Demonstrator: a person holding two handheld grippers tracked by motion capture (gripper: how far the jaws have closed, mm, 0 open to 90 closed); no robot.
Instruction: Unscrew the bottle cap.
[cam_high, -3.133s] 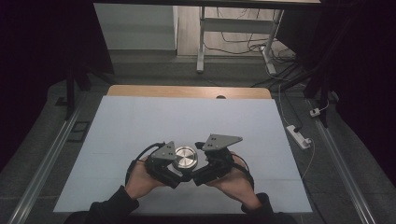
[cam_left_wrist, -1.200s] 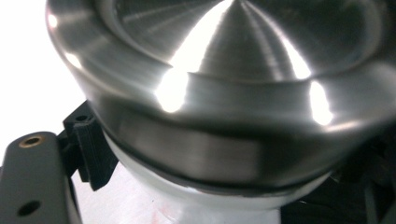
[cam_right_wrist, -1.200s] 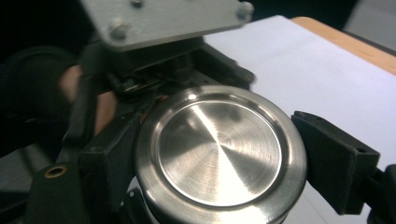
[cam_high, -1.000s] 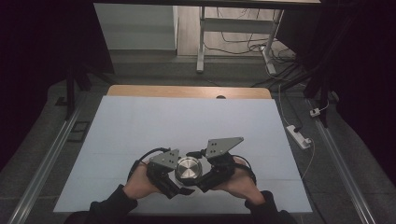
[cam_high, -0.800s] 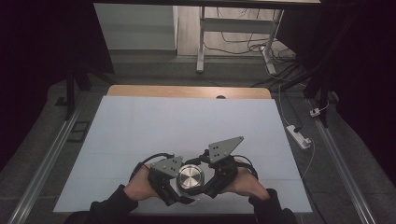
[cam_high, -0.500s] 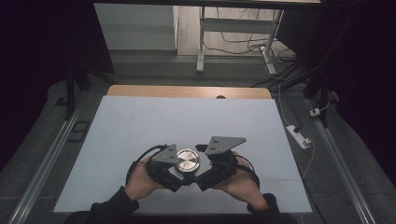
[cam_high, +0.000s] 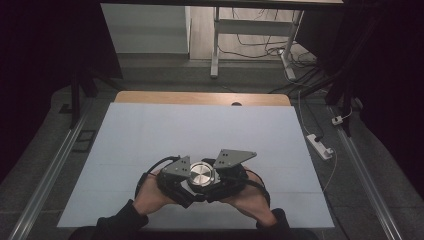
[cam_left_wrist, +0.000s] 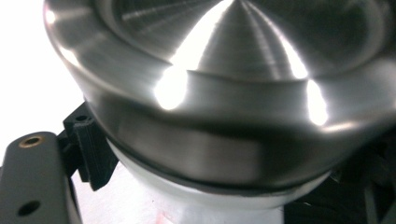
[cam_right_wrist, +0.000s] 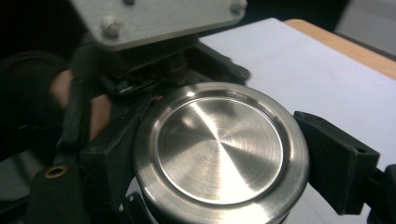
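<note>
I see both grippers side by side at lower centre of the high view, over the near part of the white table (cam_high: 150, 130), with a round steel lid (cam_high: 201, 174) between them. The left gripper (cam_high: 176, 176) sits just left of the lid, the right gripper (cam_high: 226, 175) just right of it.

In the right gripper view the lid (cam_right_wrist: 219, 151) sits mid-frame, flat top toward me, with a black jaw against its rim on each side; those jaws have just been closing and now clamp the lid. In the left gripper view the lid (cam_left_wrist: 224, 84) looms across the upper frame above a white body (cam_left_wrist: 219, 198). The left jaws are closed; I take them to be clamped on that body, though the contact itself is hidden.
</note>
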